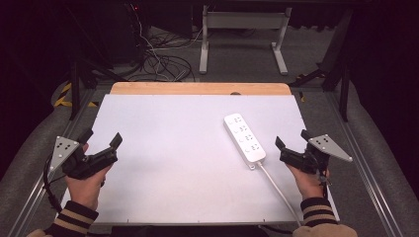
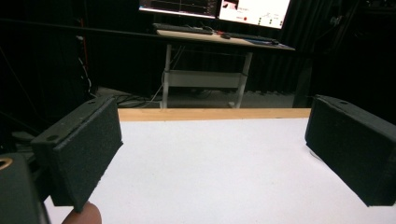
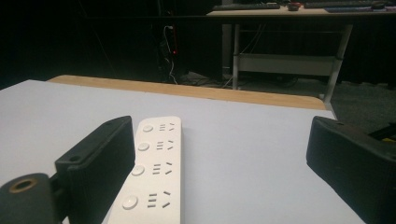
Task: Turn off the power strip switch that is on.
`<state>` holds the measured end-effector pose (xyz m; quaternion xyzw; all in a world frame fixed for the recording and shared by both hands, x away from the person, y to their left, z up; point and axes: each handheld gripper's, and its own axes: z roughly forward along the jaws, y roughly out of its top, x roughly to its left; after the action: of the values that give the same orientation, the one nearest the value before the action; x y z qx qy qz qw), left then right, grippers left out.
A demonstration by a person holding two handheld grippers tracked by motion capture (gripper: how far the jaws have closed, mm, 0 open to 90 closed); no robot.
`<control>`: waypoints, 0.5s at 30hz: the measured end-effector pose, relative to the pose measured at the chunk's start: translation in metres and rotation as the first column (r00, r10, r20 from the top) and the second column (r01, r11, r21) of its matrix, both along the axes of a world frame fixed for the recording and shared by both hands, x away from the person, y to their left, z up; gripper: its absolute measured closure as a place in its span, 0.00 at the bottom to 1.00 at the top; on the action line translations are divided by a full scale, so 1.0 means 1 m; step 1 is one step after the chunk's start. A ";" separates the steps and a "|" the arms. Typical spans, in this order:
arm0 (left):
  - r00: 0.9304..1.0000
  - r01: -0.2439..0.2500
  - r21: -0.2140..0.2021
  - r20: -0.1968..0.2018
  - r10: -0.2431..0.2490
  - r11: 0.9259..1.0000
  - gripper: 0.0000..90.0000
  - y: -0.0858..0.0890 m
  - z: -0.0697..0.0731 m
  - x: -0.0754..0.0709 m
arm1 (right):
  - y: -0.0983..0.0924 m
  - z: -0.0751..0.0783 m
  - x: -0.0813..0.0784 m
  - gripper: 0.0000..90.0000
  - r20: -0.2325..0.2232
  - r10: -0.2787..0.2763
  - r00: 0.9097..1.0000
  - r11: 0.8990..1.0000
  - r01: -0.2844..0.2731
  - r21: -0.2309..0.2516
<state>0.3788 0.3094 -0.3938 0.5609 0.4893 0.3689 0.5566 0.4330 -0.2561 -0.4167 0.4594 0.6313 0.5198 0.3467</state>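
Two grippers hover with jaws spread wide and nothing between them: the left gripper (image 1: 101, 139) low over bare table (image 1: 173, 148), likely just waiting, the right gripper (image 1: 292, 140) just beside the white power strip (image 1: 244, 138), which lies flat right of centre, its cord (image 1: 279, 190) trailing toward the person

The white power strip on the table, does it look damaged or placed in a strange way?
Nothing stands out. The power strip lies flat on the white table, angled, its cable running off the near edge. No damage shows. Both grippers, left and right, are open and empty.
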 end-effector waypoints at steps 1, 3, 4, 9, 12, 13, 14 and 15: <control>1.000 0.001 0.001 0.001 -0.001 1.000 0.05 -0.001 0.000 0.000 | 0.000 0.000 0.000 0.09 0.004 0.001 1.000 1.000 -0.001 0.000; 1.000 0.005 0.005 0.000 -0.005 1.000 0.05 -0.002 0.000 0.001 | -0.001 0.000 -0.001 0.09 0.004 -0.004 1.000 1.000 0.004 0.003; 1.000 0.006 0.005 0.001 -0.006 1.000 0.05 -0.002 0.000 0.002 | -0.002 0.000 -0.002 0.09 0.004 -0.005 1.000 1.000 0.005 0.004; 1.000 0.011 0.001 0.002 -0.011 1.000 0.05 -0.003 0.000 0.003 | -0.004 0.001 -0.004 0.09 0.011 -0.014 1.000 1.000 0.014 0.000; 1.000 0.013 0.001 0.005 -0.013 1.000 0.05 -0.004 0.001 0.004 | -0.004 0.001 -0.005 0.09 0.008 -0.015 1.000 1.000 0.015 -0.002; 1.000 0.014 0.000 0.005 -0.014 1.000 0.05 -0.004 0.001 0.004 | -0.004 0.000 -0.006 0.09 0.008 -0.015 1.000 1.000 0.015 -0.003; 1.000 0.015 0.002 0.006 -0.015 1.000 0.05 -0.004 0.001 0.004 | -0.005 0.000 -0.006 0.09 0.008 -0.014 1.000 1.000 0.014 -0.006; 1.000 0.016 0.003 0.007 -0.016 1.000 0.05 -0.005 0.001 0.004 | -0.005 0.000 -0.006 0.09 0.009 -0.014 1.000 1.000 0.015 -0.006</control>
<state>0.3830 0.3048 -0.3928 0.5644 0.4821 0.3672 0.5605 0.4269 -0.2611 -0.4165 0.4605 0.6279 0.5175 0.3548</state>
